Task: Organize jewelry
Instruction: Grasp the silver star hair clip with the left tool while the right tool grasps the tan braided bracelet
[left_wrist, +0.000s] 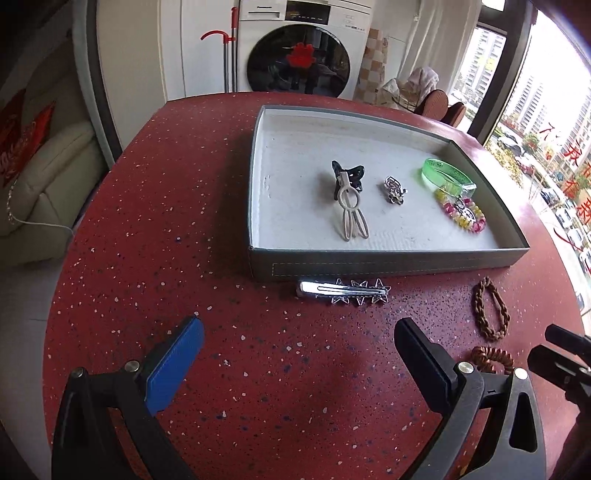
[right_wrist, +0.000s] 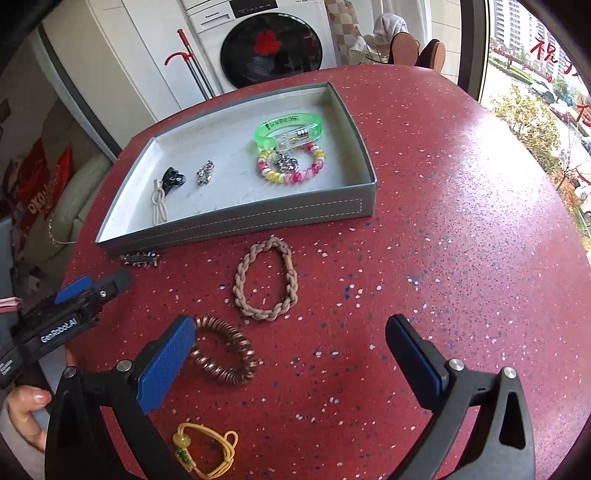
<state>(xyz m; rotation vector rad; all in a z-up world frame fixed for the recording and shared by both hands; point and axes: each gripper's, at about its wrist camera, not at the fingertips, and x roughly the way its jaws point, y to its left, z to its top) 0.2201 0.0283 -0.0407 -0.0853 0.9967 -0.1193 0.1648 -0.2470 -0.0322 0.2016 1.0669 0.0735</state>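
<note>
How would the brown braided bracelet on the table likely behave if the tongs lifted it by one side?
The braided bracelet looks like soft cord lying in an uneven loop, so it would probably droop and stretch out. It seems light, and its rough weave should grip the textured fingers rather than slip.

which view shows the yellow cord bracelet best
The right wrist view: the yellow cord bracelet lies in plain sight on the red table, just below the right tool's left finger. The left wrist view doesn't show it at all.

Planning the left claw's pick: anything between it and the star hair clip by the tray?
Nothing visible. The left claw is open, with bare table up to the star hair clip, which lies against the tray front wall.
</note>
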